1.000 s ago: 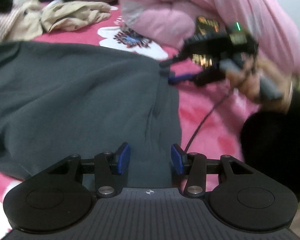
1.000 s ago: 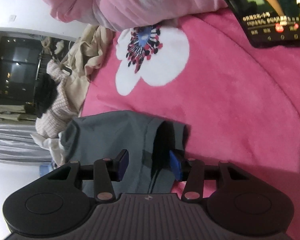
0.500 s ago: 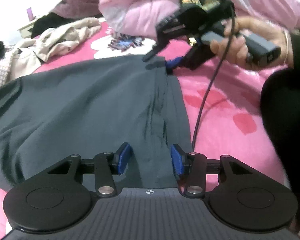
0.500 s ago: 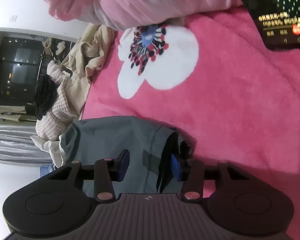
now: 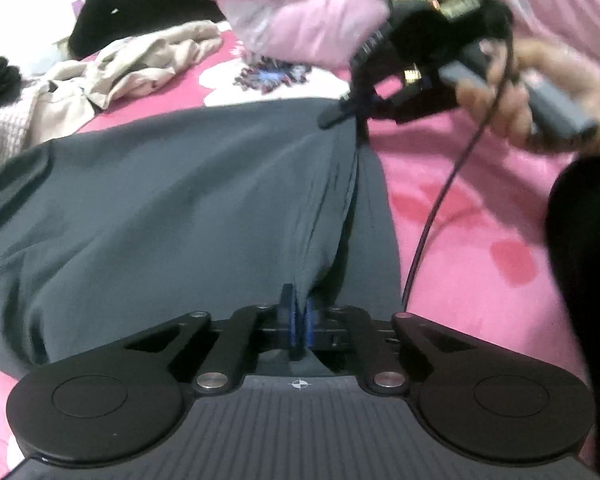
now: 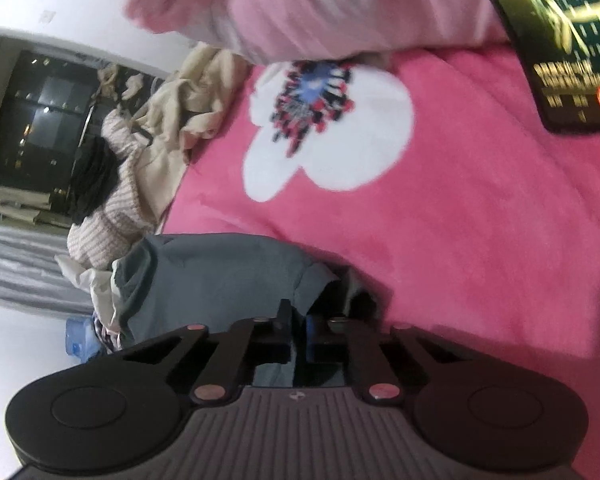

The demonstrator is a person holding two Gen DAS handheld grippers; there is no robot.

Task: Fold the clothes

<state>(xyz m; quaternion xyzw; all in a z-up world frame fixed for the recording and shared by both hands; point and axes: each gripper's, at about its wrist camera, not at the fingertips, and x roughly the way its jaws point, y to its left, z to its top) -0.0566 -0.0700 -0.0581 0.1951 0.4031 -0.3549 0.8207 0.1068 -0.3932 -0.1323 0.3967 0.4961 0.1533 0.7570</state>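
Both grippers pinched | left gripper [image 5: 299, 322], right gripper [image 6: 298, 330] | grey garment [image 5: 180, 208]

Dark grey cloth garment [image 5: 172, 208] cut off at left edge, motion-blurred black handheld right gripper [image 5: 354, 110], dark printed box [image 6: 560, 40] cropped, its lettering unreadable.

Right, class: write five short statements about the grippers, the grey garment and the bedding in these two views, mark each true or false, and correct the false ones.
1. The left gripper is shut on the grey garment. True.
2. The right gripper is wide open. False: it is shut on the garment's edge.
3. The garment lies on a blue sheet. False: a pink blanket.
4. The blanket bears a white flower. True.
5. The beige clothes are neatly folded. False: they lie crumpled.
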